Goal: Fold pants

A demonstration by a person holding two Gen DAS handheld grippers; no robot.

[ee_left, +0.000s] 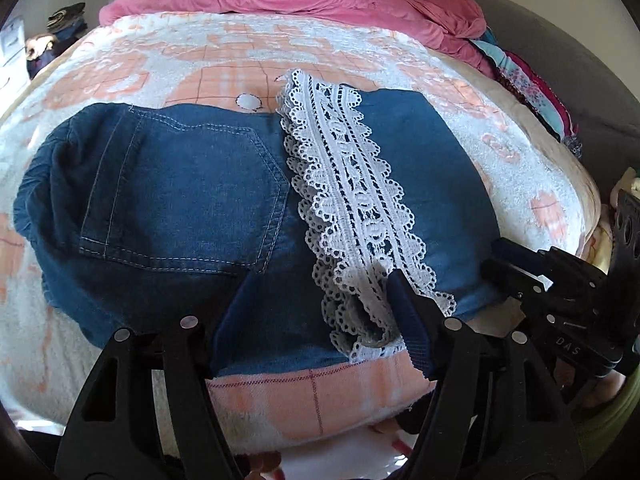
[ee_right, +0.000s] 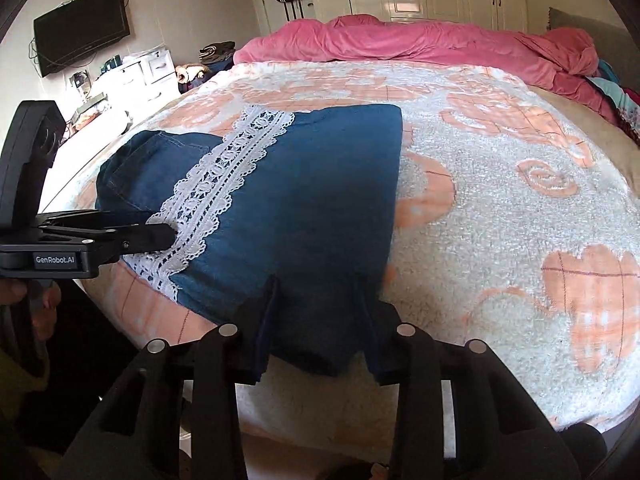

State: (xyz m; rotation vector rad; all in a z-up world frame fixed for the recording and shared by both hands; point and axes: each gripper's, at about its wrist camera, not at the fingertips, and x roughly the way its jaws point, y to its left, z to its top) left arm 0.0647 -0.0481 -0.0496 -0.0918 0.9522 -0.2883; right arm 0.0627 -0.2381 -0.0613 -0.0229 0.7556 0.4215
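Folded blue denim pants (ee_left: 192,204) with a white lace strip (ee_left: 352,200) lie on the bed near its front edge; they also show in the right wrist view (ee_right: 320,192). My left gripper (ee_left: 316,312) is open, its fingers spread over the pants' near edge, the right finger (ee_left: 408,320) resting on the lace end. My right gripper (ee_right: 320,316) is open, its fingers straddling the near right corner of the pants. The left gripper also appears from the side in the right wrist view (ee_right: 160,232), touching the lace (ee_right: 224,176).
The bed has a peach-and-white patterned blanket (ee_right: 500,208). A pink duvet (ee_right: 420,44) is bunched at the far edge, with colourful clothes (ee_left: 532,92) at the far right. A TV (ee_right: 82,28), drawers and wardrobes line the walls.
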